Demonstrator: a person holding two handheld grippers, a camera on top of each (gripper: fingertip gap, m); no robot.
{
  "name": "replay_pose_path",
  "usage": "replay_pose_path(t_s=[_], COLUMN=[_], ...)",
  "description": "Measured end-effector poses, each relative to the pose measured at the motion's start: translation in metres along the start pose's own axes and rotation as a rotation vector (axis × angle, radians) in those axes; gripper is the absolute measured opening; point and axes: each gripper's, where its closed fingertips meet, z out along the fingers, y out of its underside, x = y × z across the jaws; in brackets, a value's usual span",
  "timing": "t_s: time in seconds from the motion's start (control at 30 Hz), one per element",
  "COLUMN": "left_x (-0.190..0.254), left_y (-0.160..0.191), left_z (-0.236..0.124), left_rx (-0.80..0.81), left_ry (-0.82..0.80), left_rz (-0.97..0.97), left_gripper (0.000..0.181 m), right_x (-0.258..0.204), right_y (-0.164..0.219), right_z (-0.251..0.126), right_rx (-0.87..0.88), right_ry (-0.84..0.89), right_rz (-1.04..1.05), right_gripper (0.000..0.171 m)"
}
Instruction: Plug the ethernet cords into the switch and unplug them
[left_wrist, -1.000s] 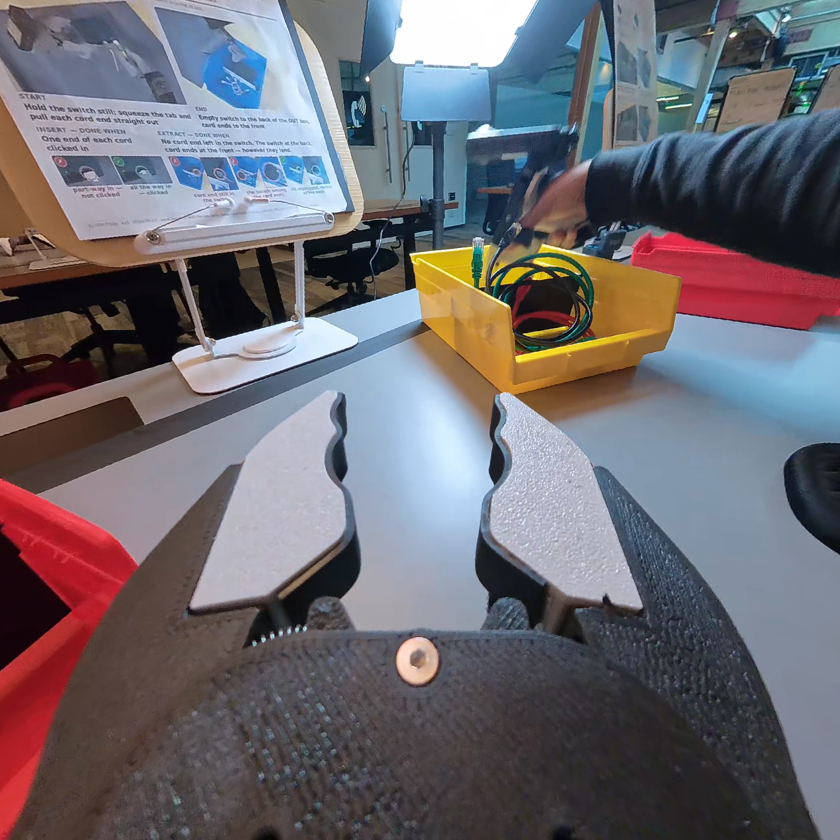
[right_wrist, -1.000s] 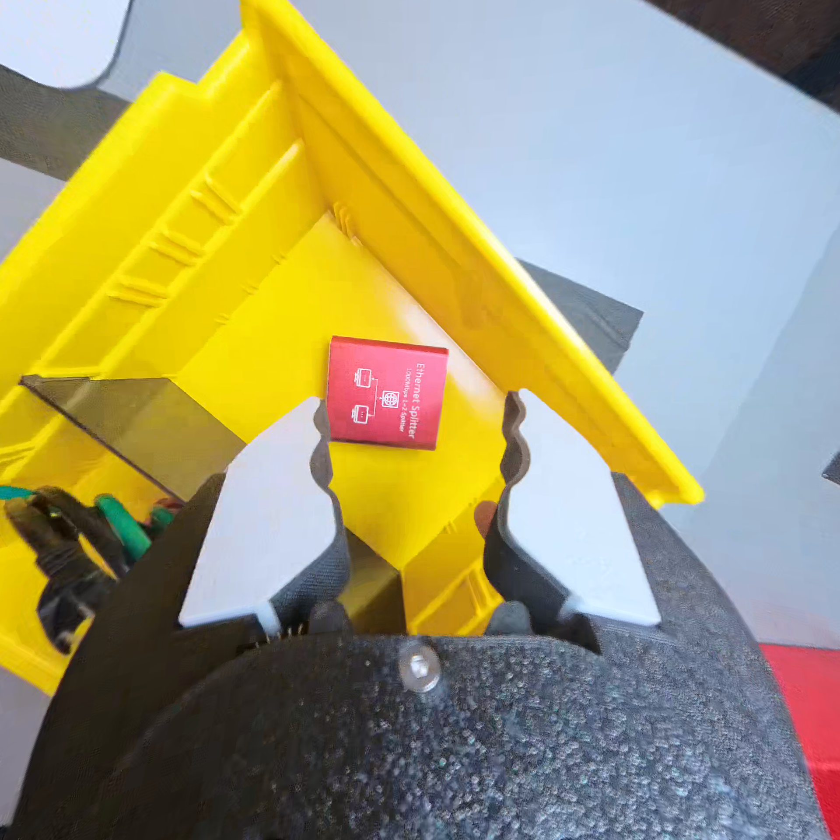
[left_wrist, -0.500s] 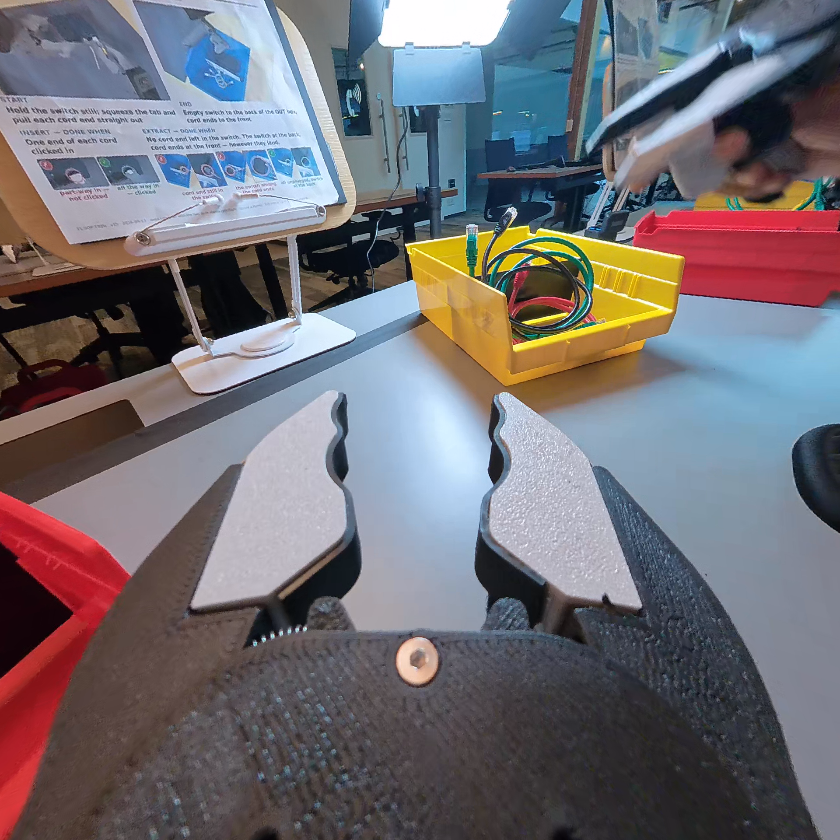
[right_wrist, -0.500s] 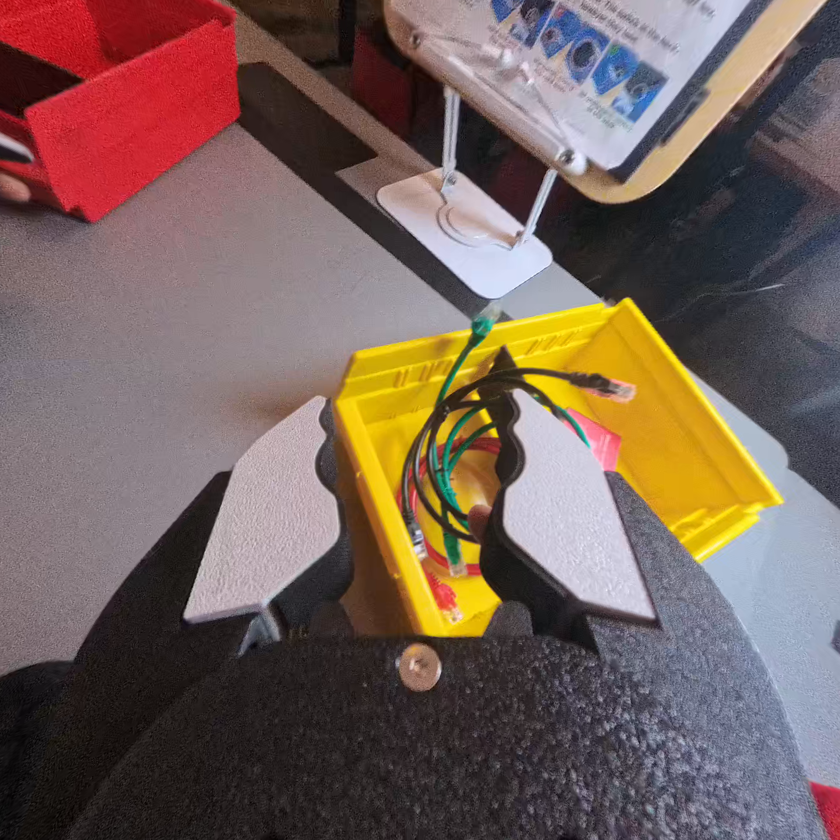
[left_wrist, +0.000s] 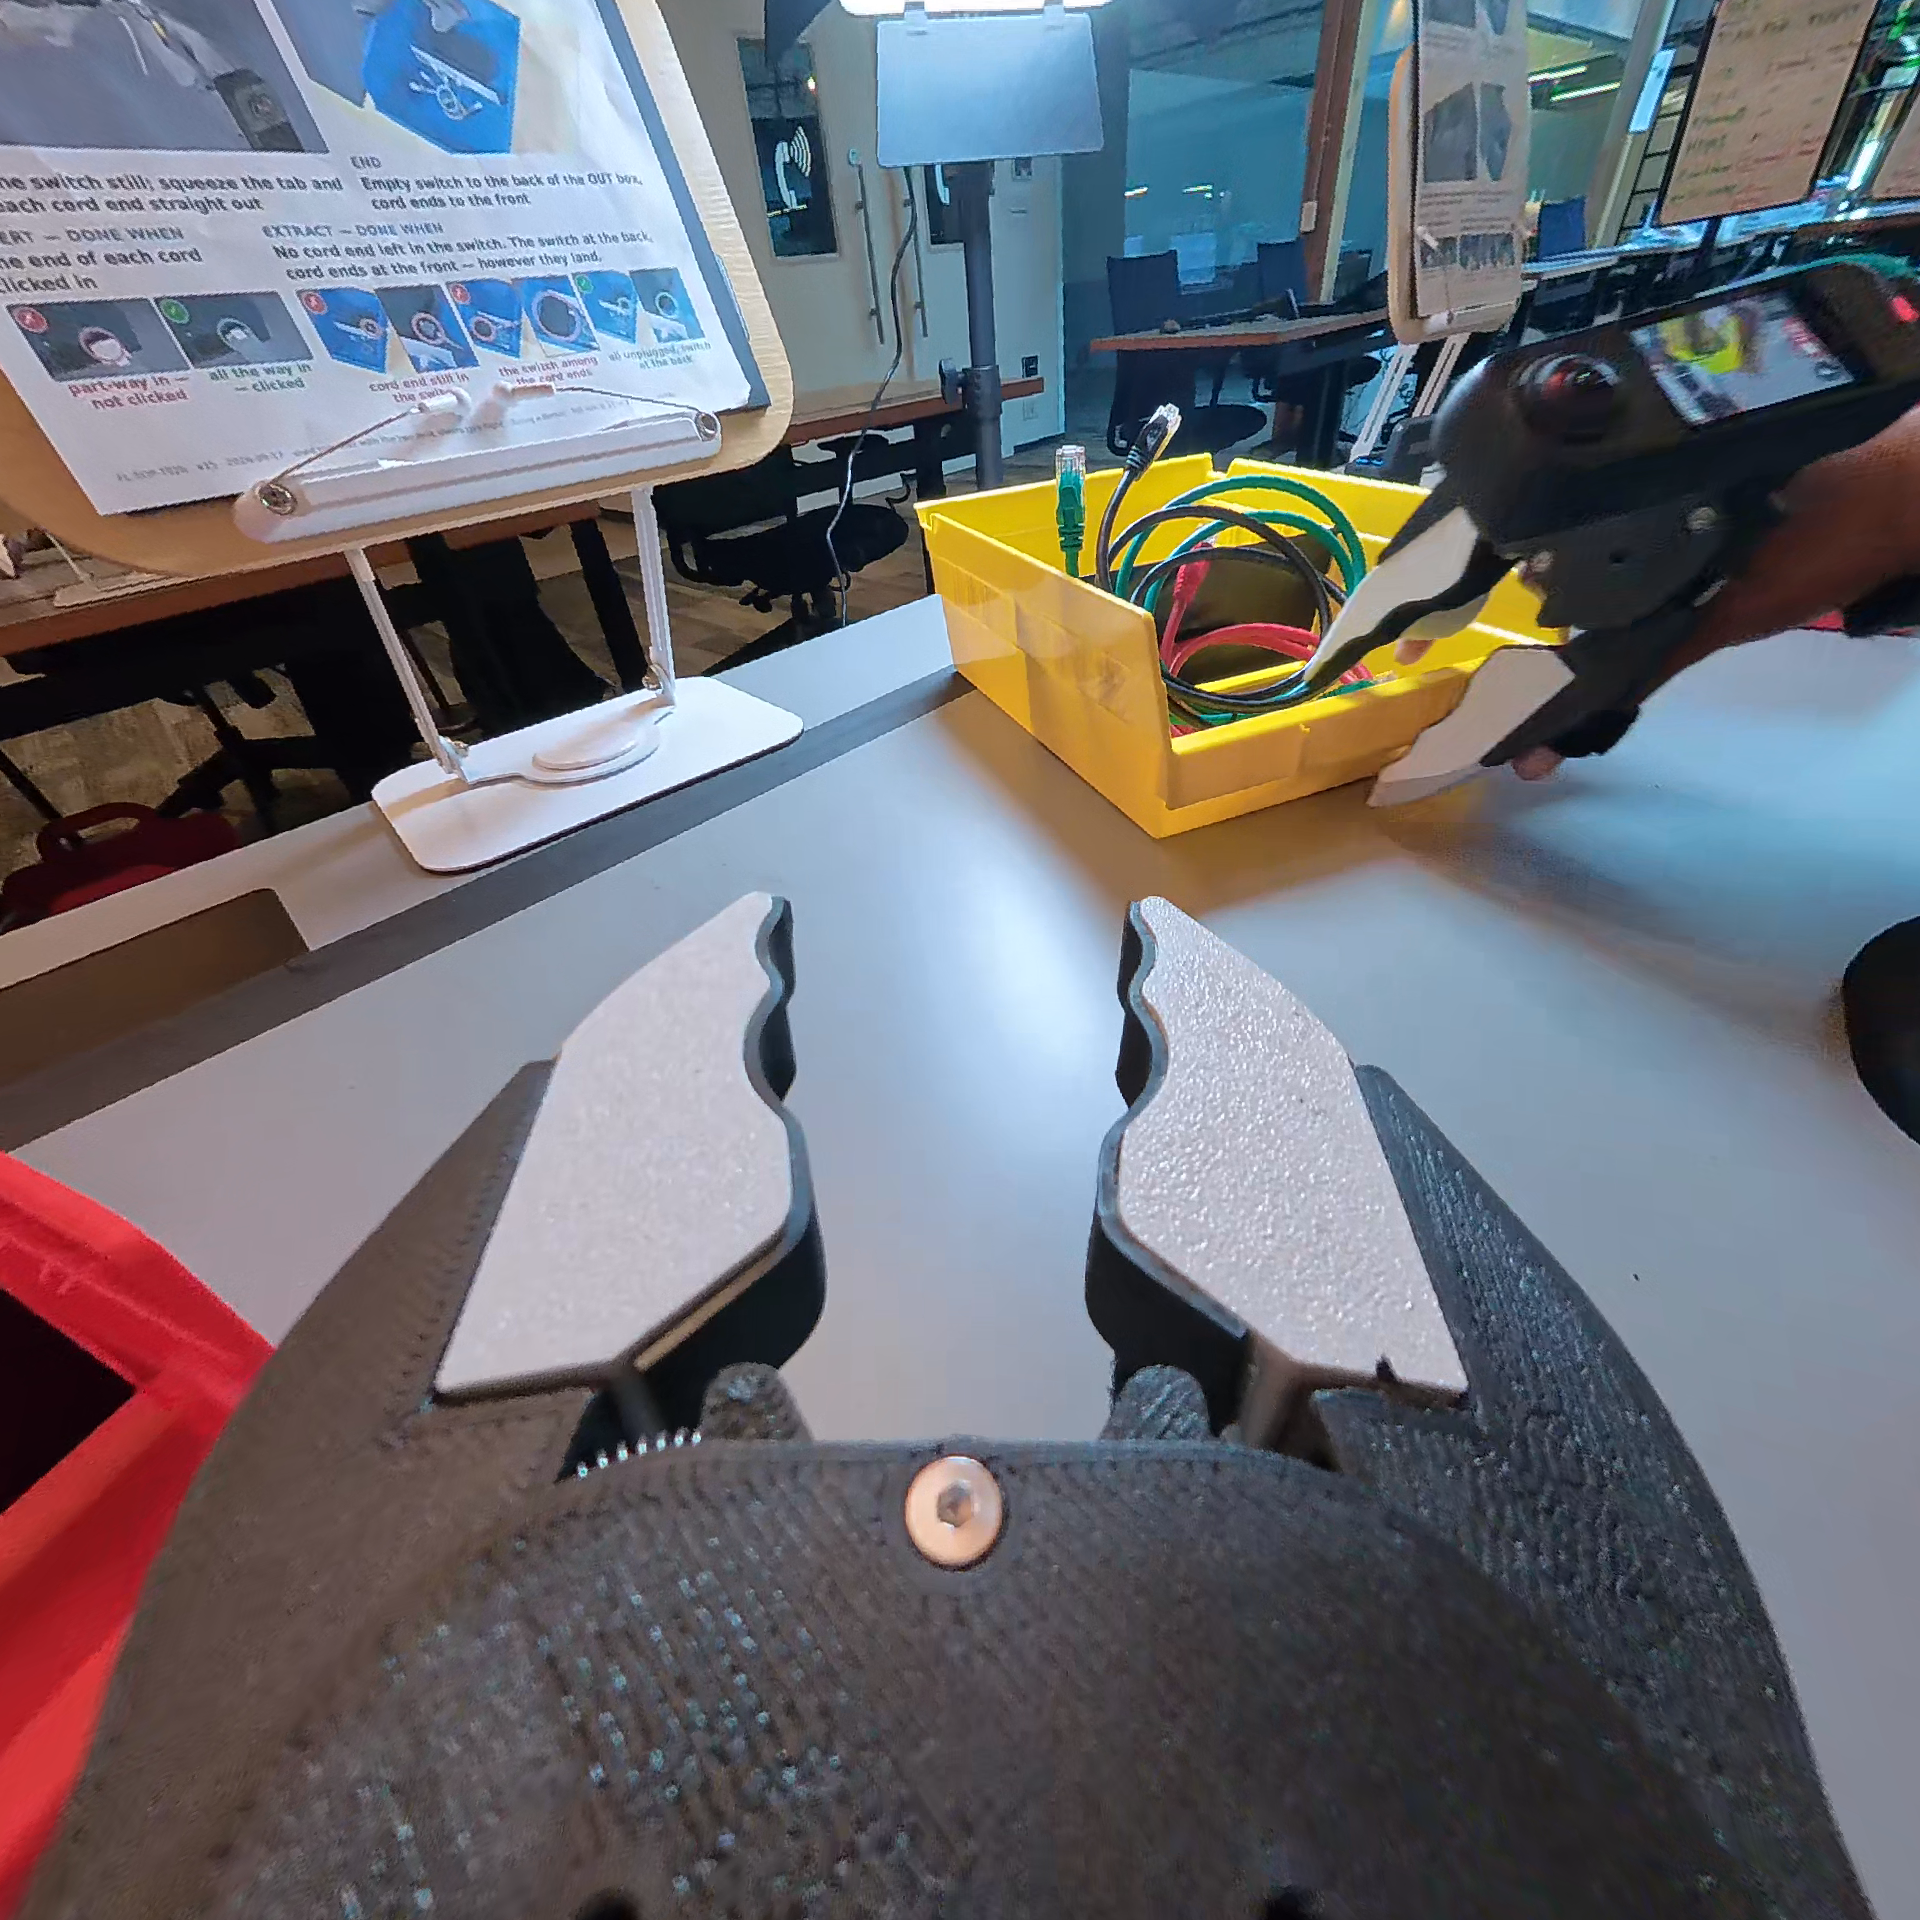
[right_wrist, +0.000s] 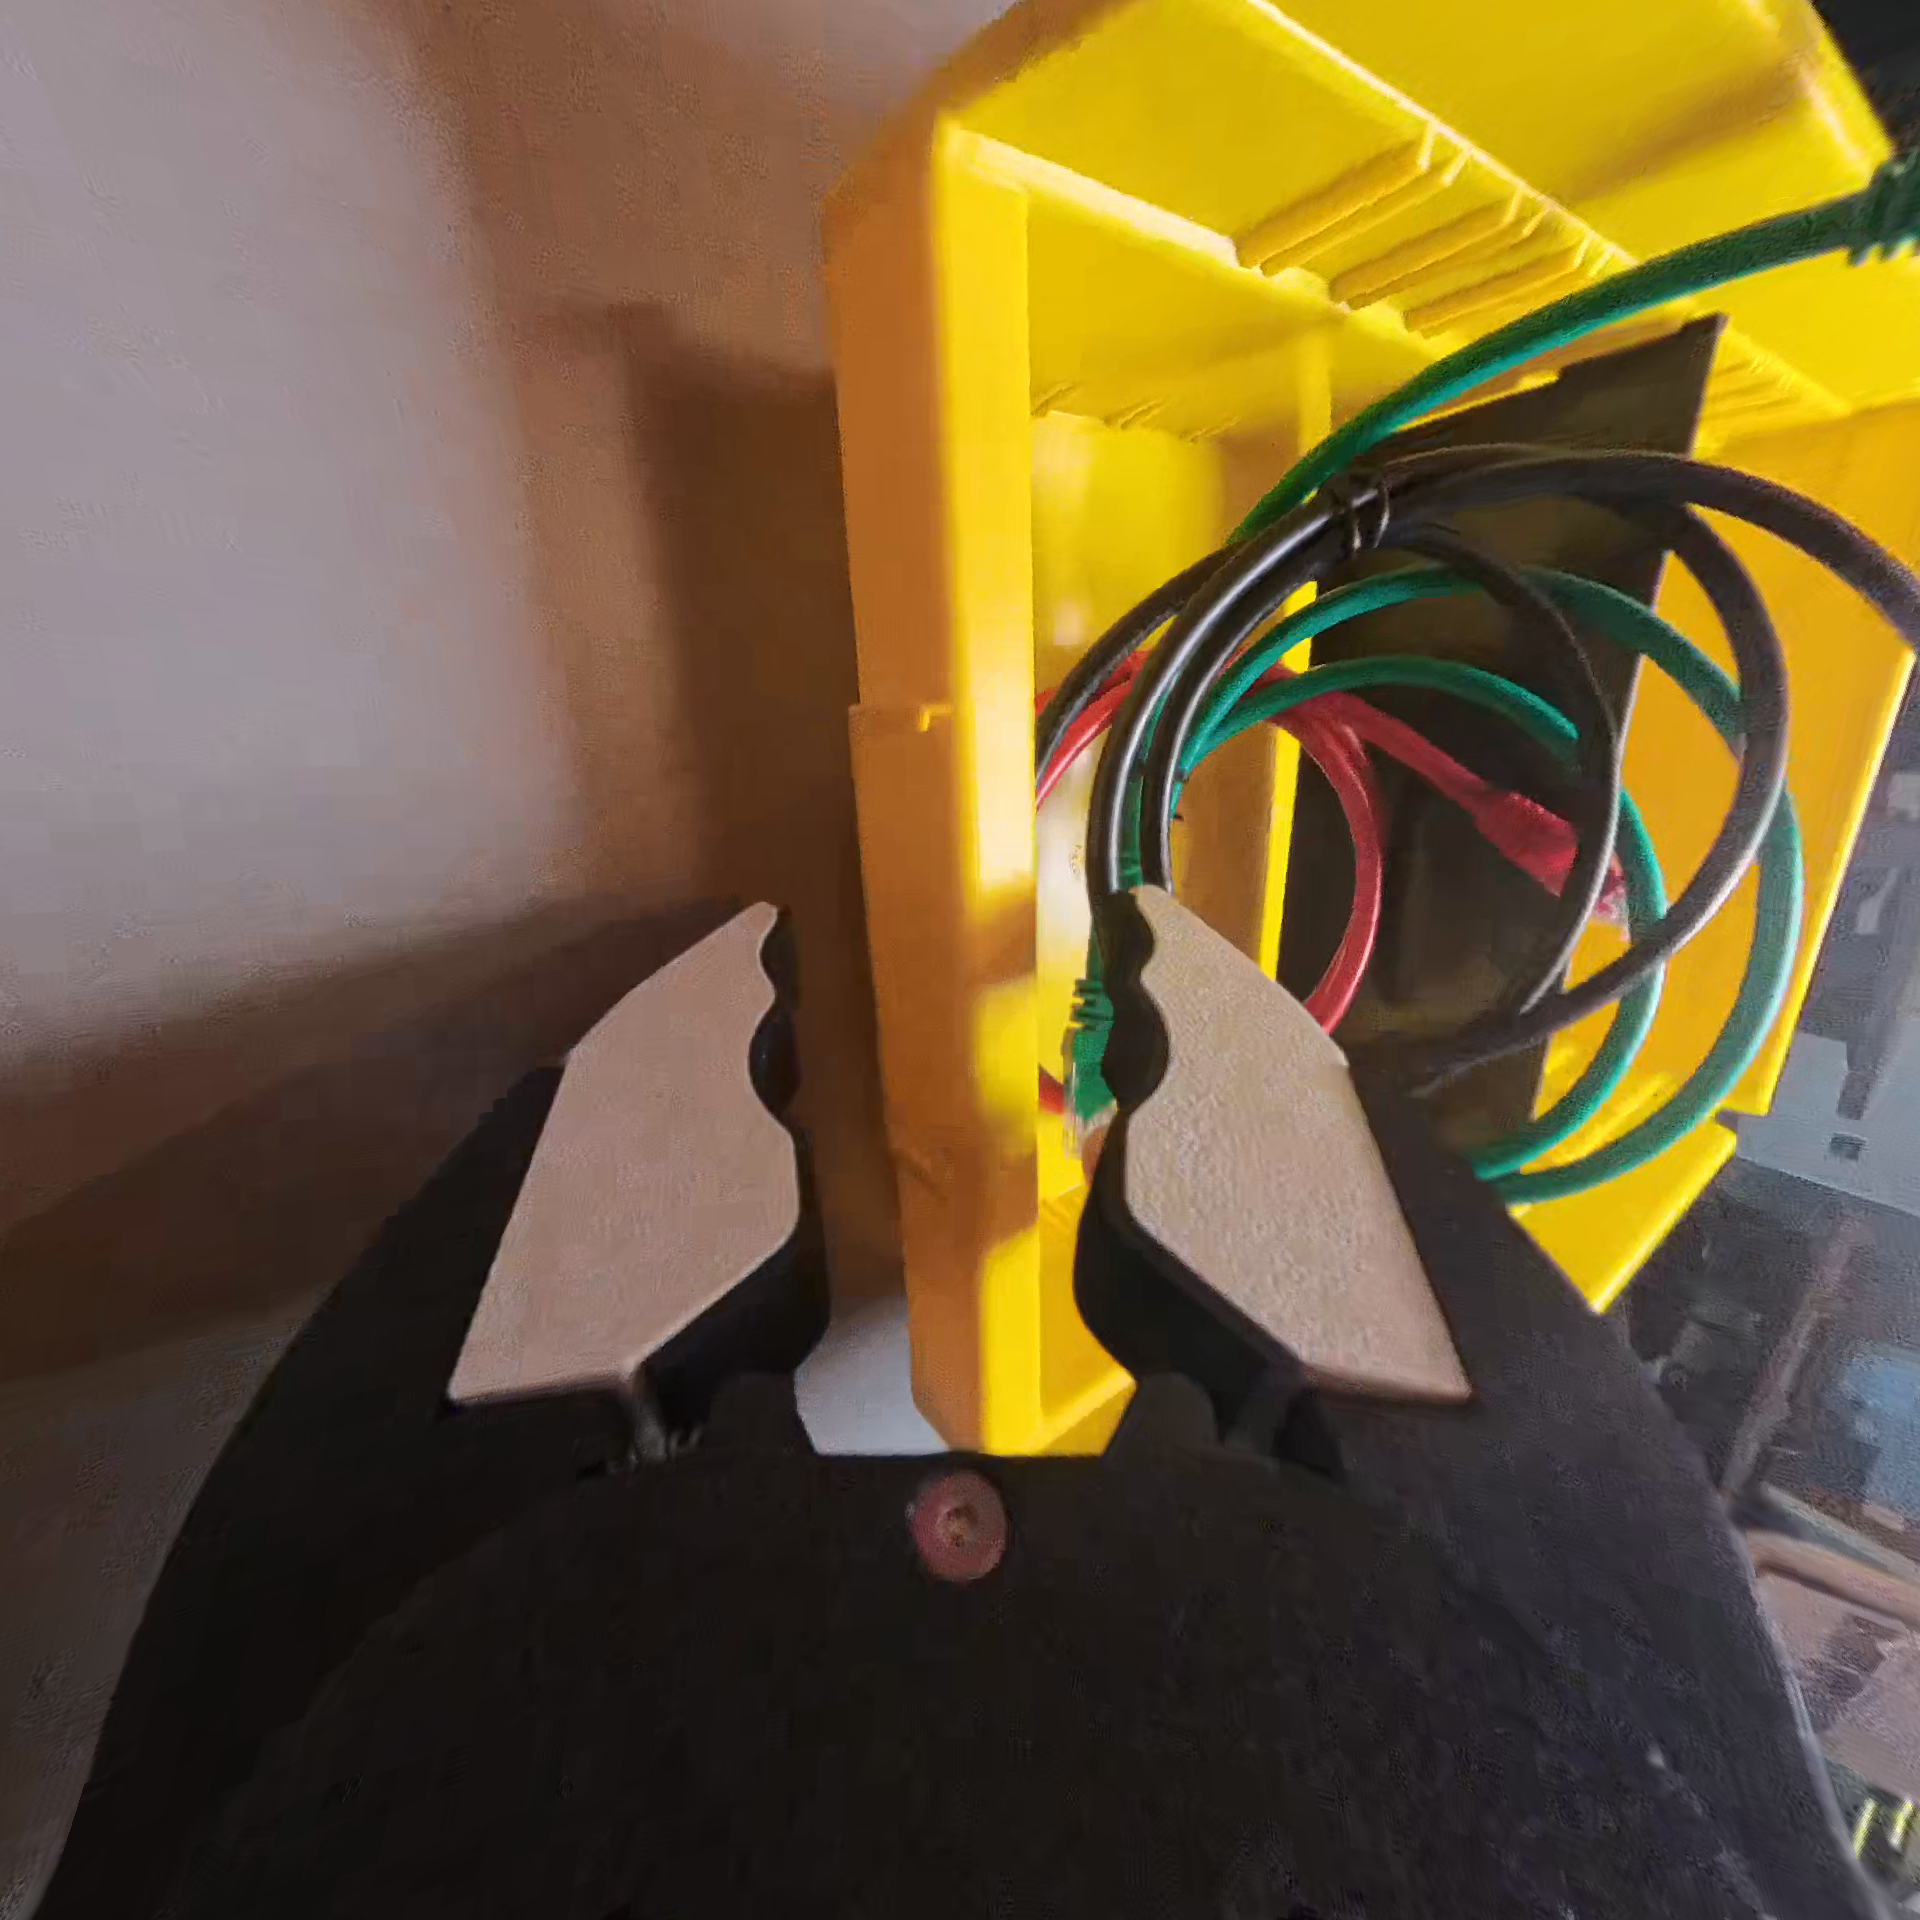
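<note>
A grey table (left_wrist: 1039, 935) is shown with a dark strip along its far edge. At far left an instruction sheet (left_wrist: 343, 208) is clipped to a tan board (left_wrist: 764, 343), which is carried on a white wire stand (left_wrist: 582, 758) with a flat base resting on the table. A red bin (left_wrist: 73, 1382) is seen at the lower left corner. A black rounded object (left_wrist: 1886, 1018) is cut off by the right edge. Beyond the table, a pale panel on a grey pole (left_wrist: 982, 301), dark desks, office chairs (left_wrist: 800, 540) and hanging boards with sheets (left_wrist: 1455, 166) are visible in an open room.
</note>
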Motion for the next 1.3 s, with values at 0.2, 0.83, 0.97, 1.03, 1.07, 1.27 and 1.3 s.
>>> replay_pose_path(t_s=[0.2, 0.83, 0.97, 1.03, 1.07, 1.27, 1.3], left_x=[0.002, -0.164, -0.172, -0.171, -0.172, -0.137, -0.125], left_y=[0.001, 0.125, 0.131, 0.132, 0.132, 0.124, 0.121], left_z=[0.0, -0.15, -0.137, -0.128, -0.124, -0.082, -0.072], left_rx=[-0.011, -0.919, -0.876, -0.871, -0.883, -0.808, -0.793], left_ry=[0.013, -0.256, -0.22, -0.19, -0.199, -0.095, -0.059], left_rz=[0.003, 0.337, 0.405, 0.412, 0.423, 0.538, 0.559], left_gripper=[0.059, 0.07, 0.046, 0.037, 0.036, 0.035, 0.036], right_x=[0.001, -0.076, -0.083, -0.086, -0.088, -0.101, -0.105], right_y=[-0.026, 0.011, 0.014, 0.013, 0.013, -0.003, -0.008], right_z=[0.021, -0.054, -0.059, -0.062, -0.063, -0.073, -0.074], right_rx=[-0.028, 0.171, 0.181, 0.187, 0.192, 0.271, 0.286], right_ry=[0.064, 0.095, 0.114, 0.121, 0.123, 0.164, 0.167], right_rz=[-0.242, -0.263, -0.28, -0.287, -0.288, -0.332, -0.345], right_gripper=[0.031, 0.032, 0.032, 0.032, 0.032, 0.031, 0.031])
